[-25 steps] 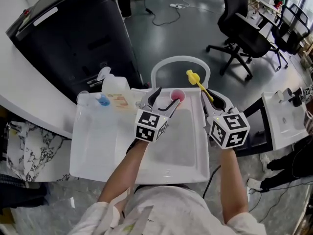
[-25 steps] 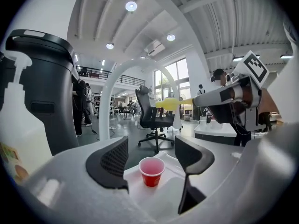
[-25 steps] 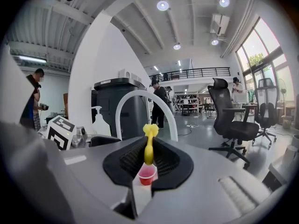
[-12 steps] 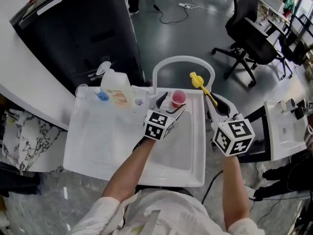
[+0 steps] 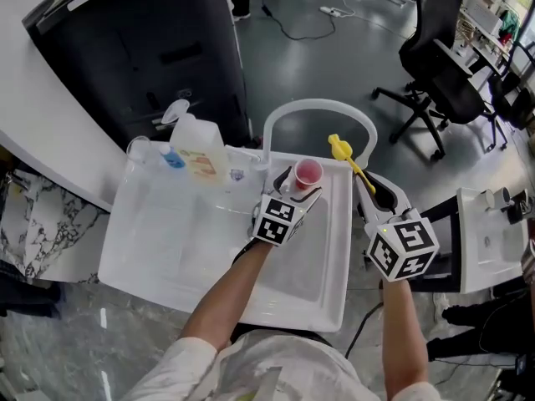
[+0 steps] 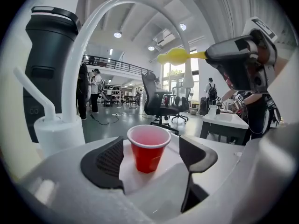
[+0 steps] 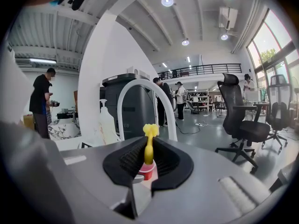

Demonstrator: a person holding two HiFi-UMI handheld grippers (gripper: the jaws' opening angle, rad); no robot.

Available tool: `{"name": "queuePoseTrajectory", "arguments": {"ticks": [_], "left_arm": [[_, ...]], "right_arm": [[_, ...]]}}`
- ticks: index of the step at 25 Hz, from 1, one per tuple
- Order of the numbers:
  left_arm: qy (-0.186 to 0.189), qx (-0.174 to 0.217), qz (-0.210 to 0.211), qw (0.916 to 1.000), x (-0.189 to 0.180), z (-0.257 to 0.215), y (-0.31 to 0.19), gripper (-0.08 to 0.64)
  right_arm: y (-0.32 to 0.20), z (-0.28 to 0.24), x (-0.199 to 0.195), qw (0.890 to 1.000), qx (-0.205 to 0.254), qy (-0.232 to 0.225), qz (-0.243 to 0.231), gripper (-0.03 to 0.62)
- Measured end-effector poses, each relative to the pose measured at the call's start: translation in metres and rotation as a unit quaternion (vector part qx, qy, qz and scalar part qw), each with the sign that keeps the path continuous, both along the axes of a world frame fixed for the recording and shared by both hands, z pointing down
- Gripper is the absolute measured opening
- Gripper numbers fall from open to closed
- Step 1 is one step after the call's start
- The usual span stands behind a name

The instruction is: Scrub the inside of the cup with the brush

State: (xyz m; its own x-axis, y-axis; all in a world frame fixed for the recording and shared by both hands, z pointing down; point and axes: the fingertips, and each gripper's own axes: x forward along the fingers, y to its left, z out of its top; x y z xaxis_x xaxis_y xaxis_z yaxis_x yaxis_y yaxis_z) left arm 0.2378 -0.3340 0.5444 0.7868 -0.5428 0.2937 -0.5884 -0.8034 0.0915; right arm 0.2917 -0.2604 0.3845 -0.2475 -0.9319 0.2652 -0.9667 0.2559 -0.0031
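A red cup (image 6: 148,149) stands upright at the far end of a white sink (image 5: 209,249), between the spread jaws of the left gripper (image 5: 297,187), which have just been opening and do not touch it. The right gripper (image 7: 148,164) is clamped on a yellow brush (image 7: 149,146). Close gently on the seemingly thin cup before lowering the bristles straight in.

One red cup (image 5: 308,172), one yellow brush (image 5: 338,148), two hand-held grippers (image 5: 298,184) (image 5: 370,192)
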Motion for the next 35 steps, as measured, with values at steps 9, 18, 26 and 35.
{"name": "queuePoseTrajectory", "arguments": {"ticks": [9,18,26,35], "left_arm": [[-0.009,-0.003,-0.011,0.9999,0.014,0.019,-0.015,0.379],[-0.022,0.013,-0.019,0.9995,0.017,0.024,-0.021,0.354],[-0.029,0.020,-0.001,0.9994,0.014,0.011,-0.010,0.305],[-0.027,0.038,0.002,0.9989,-0.008,-0.019,0.013,0.301]], "right_arm": [[-0.007,0.018,0.007,1.000,-0.019,-0.003,-0.014,0.037],[-0.009,0.031,0.012,0.999,-0.033,0.003,-0.022,0.037],[-0.005,0.031,0.012,0.999,-0.034,0.001,-0.027,0.037],[0.001,0.021,-0.010,0.998,-0.022,-0.015,-0.050,0.037]]}}
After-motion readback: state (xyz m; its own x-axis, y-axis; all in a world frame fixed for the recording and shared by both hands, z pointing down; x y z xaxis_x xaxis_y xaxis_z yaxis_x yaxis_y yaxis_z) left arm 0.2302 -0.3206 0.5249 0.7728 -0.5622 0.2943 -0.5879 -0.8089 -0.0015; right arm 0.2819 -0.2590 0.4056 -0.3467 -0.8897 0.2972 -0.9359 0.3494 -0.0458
